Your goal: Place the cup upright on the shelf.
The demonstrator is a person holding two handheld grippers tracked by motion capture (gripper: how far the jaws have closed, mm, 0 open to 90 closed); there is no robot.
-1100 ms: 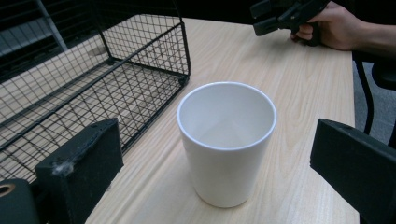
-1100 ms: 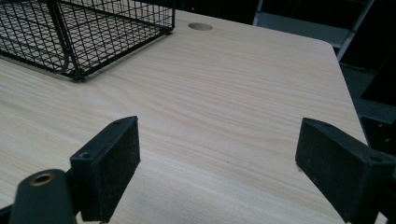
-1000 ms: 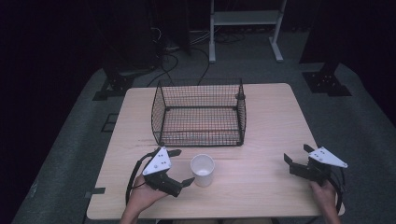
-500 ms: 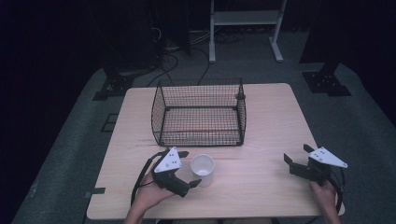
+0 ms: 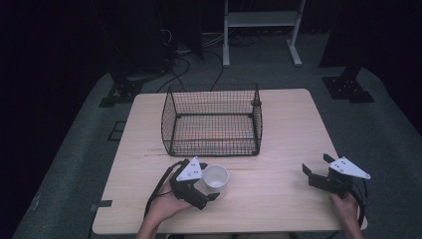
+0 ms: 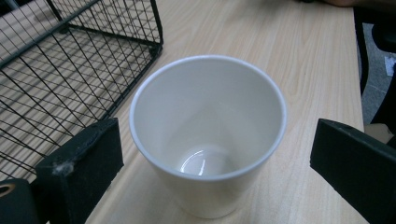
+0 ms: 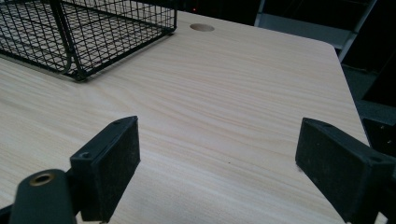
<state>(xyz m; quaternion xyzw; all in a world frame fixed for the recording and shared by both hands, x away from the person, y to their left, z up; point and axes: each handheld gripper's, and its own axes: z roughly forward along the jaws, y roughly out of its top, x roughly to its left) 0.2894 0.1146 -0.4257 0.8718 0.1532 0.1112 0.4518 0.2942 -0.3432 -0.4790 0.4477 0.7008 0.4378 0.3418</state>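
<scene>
A white cup (image 5: 216, 178) stands upright on the light wooden table (image 5: 278, 129), near its front edge and left of centre, just in front of the black wire basket (image 5: 211, 119) that sits toward the middle of the tabletop. The left gripper (image 5: 206, 186) comes in from the lower left in the person's left hand (image 5: 164, 206), with its grey three-cornered plate on top, and its jaws stand wide apart on either side of the cup. In the left gripper view the cup (image 6: 208, 135) sits between the two black jaws, empty, its glossy inside catching a small reflection at the bottom; a gap shows between the right jaw and the cup's wall, while the left jaw is much closer, and I cannot tell for certain whether it touches. The basket's (image 6: 60, 70) lower corner lies just beyond the cup on the left of that view. The right gripper (image 5: 318, 175) rests low over the table near the front right corner, held in the person's right hand (image 5: 346, 206), well apart from the cup and the basket. In the right gripper view its jaws are spread wide with bare wood grain between them and nothing in their hold; the basket (image 7: 88, 32) shows at upper left, and a round hole (image 7: 202, 27) in the tabletop beyond it.
</scene>
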